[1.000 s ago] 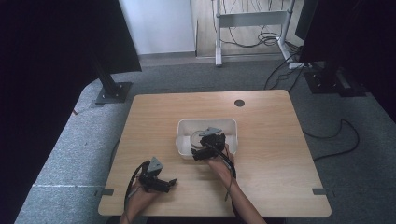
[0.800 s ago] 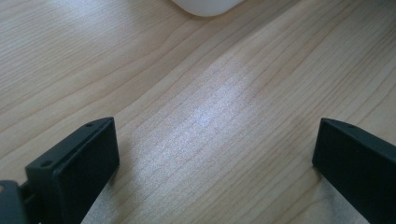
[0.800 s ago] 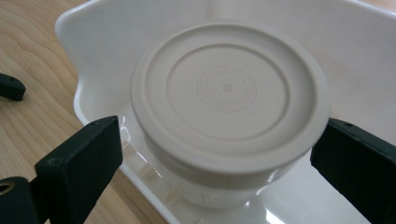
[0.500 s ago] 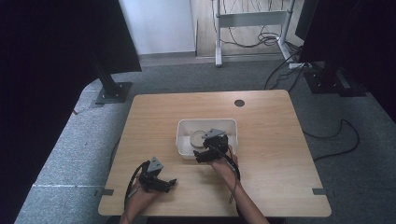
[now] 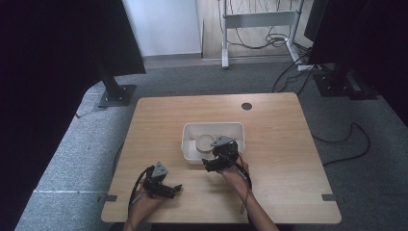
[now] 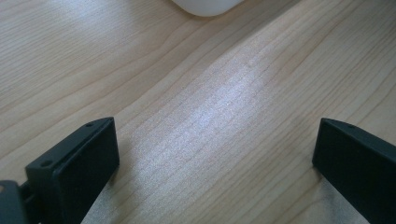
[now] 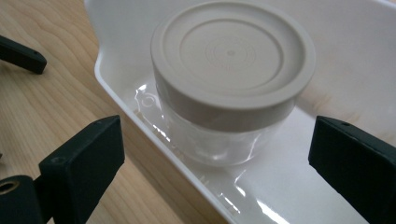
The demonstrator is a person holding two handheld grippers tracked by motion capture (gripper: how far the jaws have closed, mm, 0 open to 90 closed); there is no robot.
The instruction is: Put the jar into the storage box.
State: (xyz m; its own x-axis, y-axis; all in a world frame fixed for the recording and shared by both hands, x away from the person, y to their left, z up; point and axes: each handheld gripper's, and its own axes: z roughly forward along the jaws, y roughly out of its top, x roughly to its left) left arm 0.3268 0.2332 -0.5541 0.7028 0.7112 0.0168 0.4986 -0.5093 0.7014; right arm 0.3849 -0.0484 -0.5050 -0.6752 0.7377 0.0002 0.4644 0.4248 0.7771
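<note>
Near the middle of the wooden tabletop [image 5: 269, 120] sits one white rectangular plastic bin [image 5: 188, 144] holding one clear round jar with a beige lid [image 7: 232, 70]. The right gripper [image 7: 219, 158] hovers wide open at the bin's near wall; the left gripper [image 6: 217, 154], also wide, holds nothing near the tabletop's front edge.

One tub, one jar, two grippers on one worktop

A single white tub [image 5: 190, 132] holds one clear jar [image 7: 219, 135] with one beige lid [image 7: 232, 58]. Two grippers count: the left gripper [image 5: 174, 190] and the right gripper [image 5: 208, 166]. One worktop [image 5: 279, 125] has one round hole [image 5: 247, 106].
</note>
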